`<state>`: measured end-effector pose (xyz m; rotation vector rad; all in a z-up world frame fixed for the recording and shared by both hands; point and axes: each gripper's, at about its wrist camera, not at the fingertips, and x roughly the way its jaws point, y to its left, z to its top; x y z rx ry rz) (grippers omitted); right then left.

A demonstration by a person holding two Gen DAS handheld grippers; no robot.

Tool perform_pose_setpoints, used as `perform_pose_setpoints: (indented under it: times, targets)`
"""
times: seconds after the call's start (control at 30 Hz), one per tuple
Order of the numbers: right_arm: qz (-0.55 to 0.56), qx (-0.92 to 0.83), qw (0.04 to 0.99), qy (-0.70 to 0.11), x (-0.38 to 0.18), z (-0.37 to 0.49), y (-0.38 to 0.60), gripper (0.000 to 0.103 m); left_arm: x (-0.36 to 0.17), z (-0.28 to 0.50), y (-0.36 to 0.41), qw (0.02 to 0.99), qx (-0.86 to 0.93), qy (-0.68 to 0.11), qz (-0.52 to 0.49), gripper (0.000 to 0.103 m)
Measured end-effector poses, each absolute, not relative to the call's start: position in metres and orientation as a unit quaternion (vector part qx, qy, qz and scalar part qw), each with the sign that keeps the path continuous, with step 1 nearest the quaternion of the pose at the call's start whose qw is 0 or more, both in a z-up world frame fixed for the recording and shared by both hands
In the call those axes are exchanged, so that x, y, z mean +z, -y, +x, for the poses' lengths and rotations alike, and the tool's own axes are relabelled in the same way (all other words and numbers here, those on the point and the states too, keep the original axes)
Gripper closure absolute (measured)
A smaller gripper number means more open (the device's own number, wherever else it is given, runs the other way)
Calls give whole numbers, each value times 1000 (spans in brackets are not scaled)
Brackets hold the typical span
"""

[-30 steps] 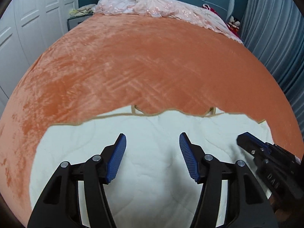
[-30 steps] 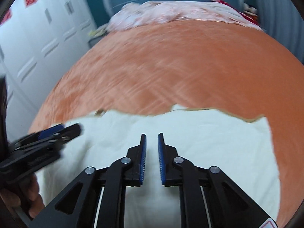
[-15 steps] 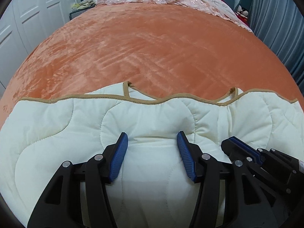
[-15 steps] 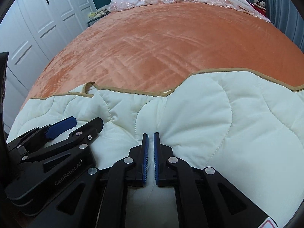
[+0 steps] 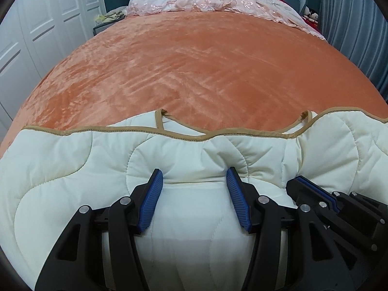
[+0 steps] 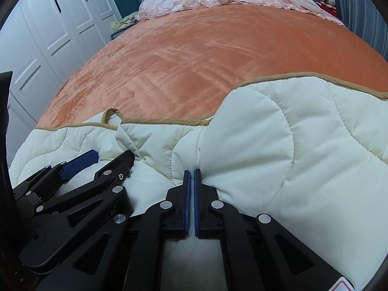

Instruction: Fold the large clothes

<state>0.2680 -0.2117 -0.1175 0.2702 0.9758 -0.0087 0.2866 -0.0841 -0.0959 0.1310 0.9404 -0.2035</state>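
While the cream quilted garment (image 5: 101, 169) lay spread across the near end of the orange bed (image 5: 194, 60), the left gripper (image 5: 195, 181) stood with its fingers (image 5: 151, 200) spread wide, a puffed ridge of padding bulging between them but not yet pinched. The right gripper (image 6: 190, 177) had its fingers (image 6: 197, 201) drawn almost together; a gather of fabric ran into the narrow slit at their tips, so it looked clamped on a fold, though how much cloth sat inside I could not tell.

To my eye, the step was taking a second hold beside the first. It seemed best for the left fingers to sink over the ridge and close on all layers at once, level with the right gripper's hold, so that the tan-piped edge (image 5: 184, 134) would lift evenly. Thick padding looked likely to slip from a shallow bite. Both grippers sat close beside each other, just short of that edge.
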Motion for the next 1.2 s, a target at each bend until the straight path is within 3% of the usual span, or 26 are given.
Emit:
perform_pose_setpoints:
  times: [0.8,0.87,0.97,1.2]
  targets:
    - [143,-5,877,-458,-116,269,216,103,-95,295,85,885,-93,-452,58,47]
    - [146,-22,878,-456,-101,265,219,103,-80,299,72,877,-100,-470,25,47]
    - [158,-53,894,-417,-63,237,225,90,-44,288,25,881,-85,-462,-50,43]
    - [174,-10,878,-446,-53,180,203,90,-13,234,-59,867,-84,-480,-107,39]
